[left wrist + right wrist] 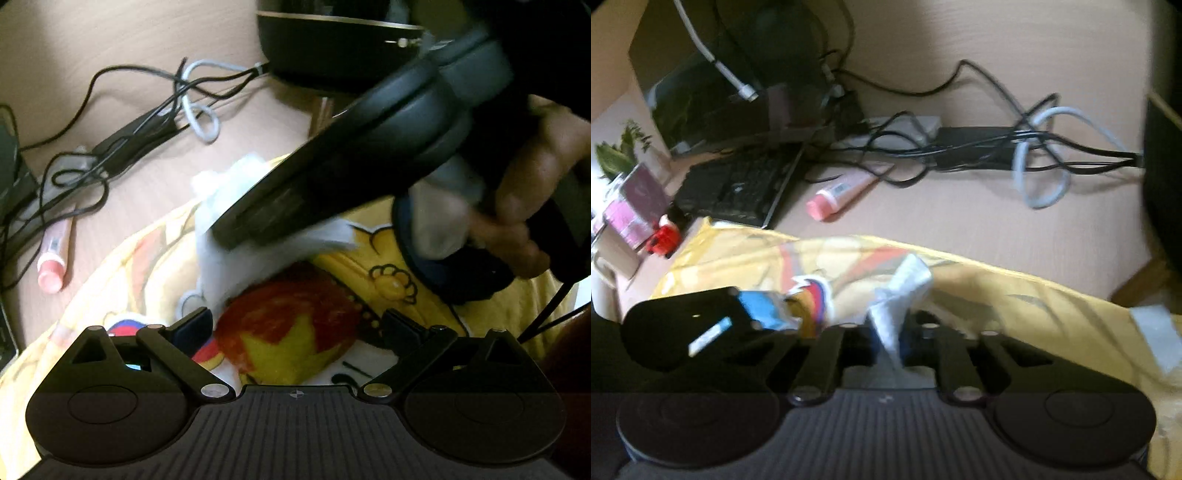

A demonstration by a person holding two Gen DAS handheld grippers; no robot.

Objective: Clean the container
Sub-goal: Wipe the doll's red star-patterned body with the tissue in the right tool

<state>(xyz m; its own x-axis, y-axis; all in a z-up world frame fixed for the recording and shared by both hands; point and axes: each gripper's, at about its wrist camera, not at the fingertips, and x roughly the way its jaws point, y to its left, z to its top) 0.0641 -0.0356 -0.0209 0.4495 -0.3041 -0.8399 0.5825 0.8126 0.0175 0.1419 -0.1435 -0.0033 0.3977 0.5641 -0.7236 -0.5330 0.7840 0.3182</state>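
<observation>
Holding a white tissue (899, 295) pinched between nearly closed fingers, my right gripper (892, 332) hangs low over a yellow cartoon-print cloth (1015, 295) spread on the worktop (960, 229). My left gripper (295, 325) stands wide apart and grips nothing, its fingers (195, 325) framing a red and yellow figure printed on the same cloth. In the left wrist view the right gripper (236, 229) slants in from 2 o'clock, pressing the tissue (236, 251) against the cloth just beyond my left fingertips; the hand (528, 192) on its grip shows at 3 o'clock. A black container (332, 48) with a gold rim sits at 12 o'clock, well apart from both grippers. A pink tube (55, 258) lies at 9 o'clock beside tangled black cables (122, 136). In the right wrist view a black keyboard (738, 188) lies at 10 o'clock.
</observation>
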